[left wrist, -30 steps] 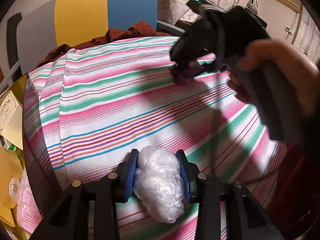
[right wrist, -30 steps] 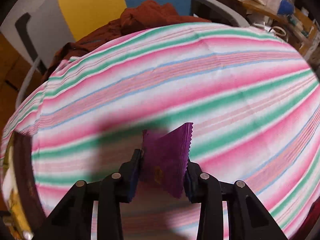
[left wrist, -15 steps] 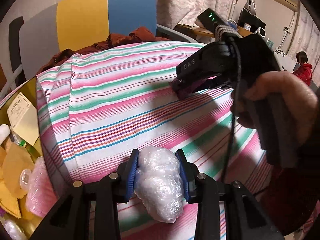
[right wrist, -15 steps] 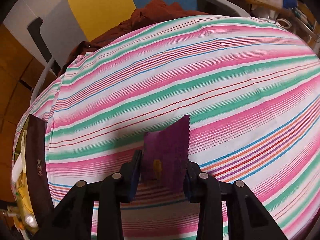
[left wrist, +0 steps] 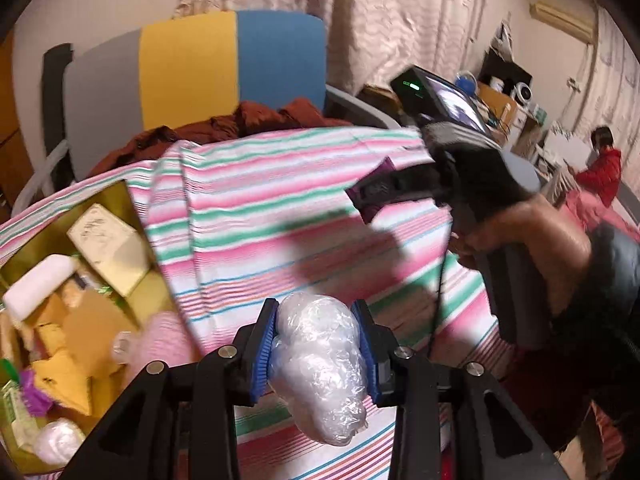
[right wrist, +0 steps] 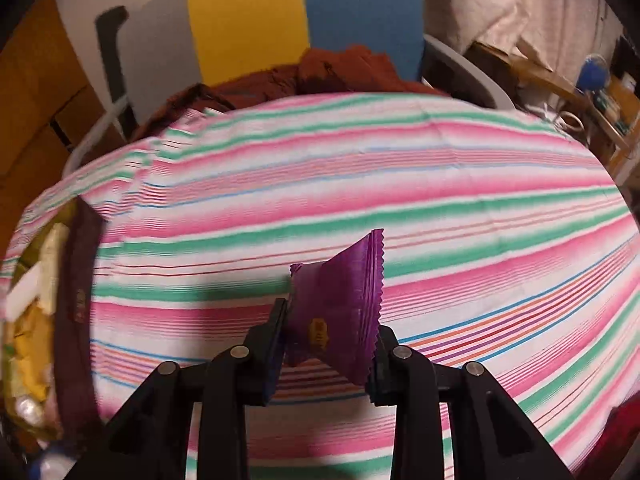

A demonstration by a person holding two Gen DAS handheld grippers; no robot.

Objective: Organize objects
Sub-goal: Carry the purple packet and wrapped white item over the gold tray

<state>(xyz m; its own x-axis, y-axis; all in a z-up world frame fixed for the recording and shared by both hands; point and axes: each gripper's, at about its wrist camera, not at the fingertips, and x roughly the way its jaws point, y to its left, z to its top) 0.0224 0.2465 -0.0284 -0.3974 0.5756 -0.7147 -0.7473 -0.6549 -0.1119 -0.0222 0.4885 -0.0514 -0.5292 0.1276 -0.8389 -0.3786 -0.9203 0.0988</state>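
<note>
My left gripper [left wrist: 318, 344] is shut on a white bundle wrapped in clear plastic [left wrist: 320, 364], held above the striped cloth [left wrist: 280, 216]. My right gripper [right wrist: 326, 336] is shut on a purple sachet [right wrist: 340, 304] with zigzag edges, also raised over the cloth [right wrist: 400, 184]. In the left wrist view the right gripper [left wrist: 370, 196] hangs at the upper right, a hand [left wrist: 532, 240] around its handle, the purple sachet [left wrist: 384, 168] sticking out of it. A gold box [left wrist: 52, 320] full of packets and bottles lies open at the left.
The gold box's dark rim [right wrist: 78, 312] borders the cloth's left side. A yellow, blue and grey chair [left wrist: 224, 64] with a rust-red garment [left wrist: 248, 120] stands behind. Shelves with clutter [left wrist: 508, 96] and a person in red [left wrist: 604, 168] are at the far right.
Both grippers have risen and swung left, still holding their items. The gold box at the left has come much further into the left wrist view.
</note>
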